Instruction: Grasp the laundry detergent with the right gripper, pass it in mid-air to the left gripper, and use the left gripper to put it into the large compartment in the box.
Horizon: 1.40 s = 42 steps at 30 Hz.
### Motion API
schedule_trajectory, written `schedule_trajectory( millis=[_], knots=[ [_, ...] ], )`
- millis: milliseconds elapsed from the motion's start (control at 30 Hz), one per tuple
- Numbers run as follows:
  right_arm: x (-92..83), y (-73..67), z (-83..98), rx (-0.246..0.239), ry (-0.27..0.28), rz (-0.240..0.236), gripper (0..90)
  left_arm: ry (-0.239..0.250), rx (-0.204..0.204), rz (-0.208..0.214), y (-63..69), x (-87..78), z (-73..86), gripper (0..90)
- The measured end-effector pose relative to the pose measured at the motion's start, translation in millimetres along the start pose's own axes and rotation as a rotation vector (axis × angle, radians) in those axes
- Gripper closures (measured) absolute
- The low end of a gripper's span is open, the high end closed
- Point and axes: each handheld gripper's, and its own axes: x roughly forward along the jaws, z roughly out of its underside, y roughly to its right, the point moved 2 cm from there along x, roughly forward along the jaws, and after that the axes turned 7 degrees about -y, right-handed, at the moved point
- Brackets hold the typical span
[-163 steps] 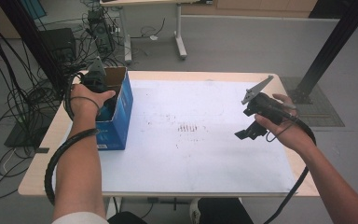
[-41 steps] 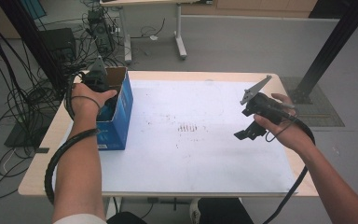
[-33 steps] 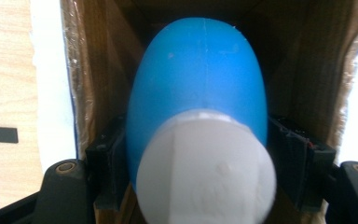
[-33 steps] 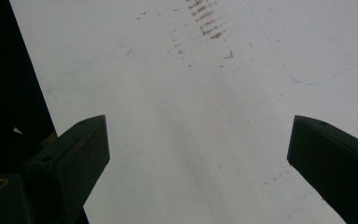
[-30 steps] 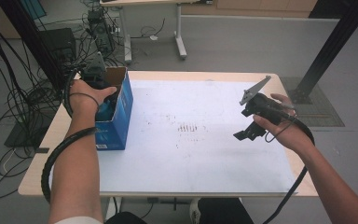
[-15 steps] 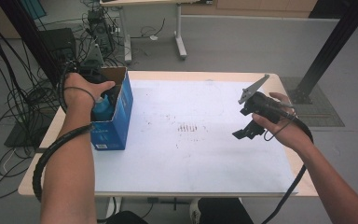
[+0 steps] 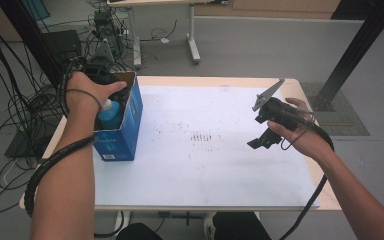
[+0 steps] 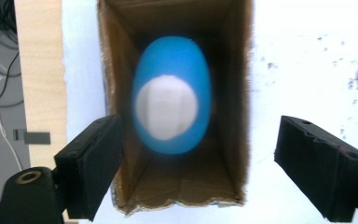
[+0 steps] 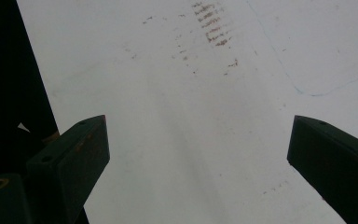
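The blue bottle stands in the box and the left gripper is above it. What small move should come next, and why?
Probably lift the left gripper straight up, clear of the cardboard box. Its jaws have just been opening and now stand apart, pressing on nothing, and the blue bottle sits below inside the box, so the placing looks finished.

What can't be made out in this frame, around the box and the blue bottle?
- Bottle: blurred in the left gripper view; cap detail and any label unreadable.
- Bottle's lower part: in the high view, hidden by the box wall and the left hand.
- Left gripper: in the high view, its jaws are behind that hand.
- Box print: too small to read in the high view.
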Motion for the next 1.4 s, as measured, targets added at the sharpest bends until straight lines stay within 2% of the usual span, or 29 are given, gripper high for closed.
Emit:
schedule_trajectory(
  millis=[367,633,800,967,1133,1400],
  knots=[
    [-4.6,1.8,-1.1,0.002,-0.017,0.012,5.6,0.035,0.102,0.027,31.4,-10.7,-2.6,12.1],
    [-5.0,7.3,1.2,0.013,-0.036,0.022,5.6,0.042,0.203,0.052,61.2,-3.9,-4.7,10.1],
    [-8.0,10.5,5.4,0.016,-0.050,0.031,5.7,0.051,0.233,0.062,76.1,-1.8,-7.7,10.0],
    [-13.7,14.1,12.3,0.039,-0.052,0.042,5.7,0.045,0.256,0.064,88.1,3.4,-8.9,9.8],
    [-16.6,16.0,18.9,0.056,-0.057,0.050,5.7,0.042,0.266,0.071,95.9,7.3,-10.4,9.6],
    [-16.1,18.0,20.7,0.057,-0.055,0.046,5.7,0.040,0.274,0.072,103.2,9.3,-12.5,9.4]
  ],
)
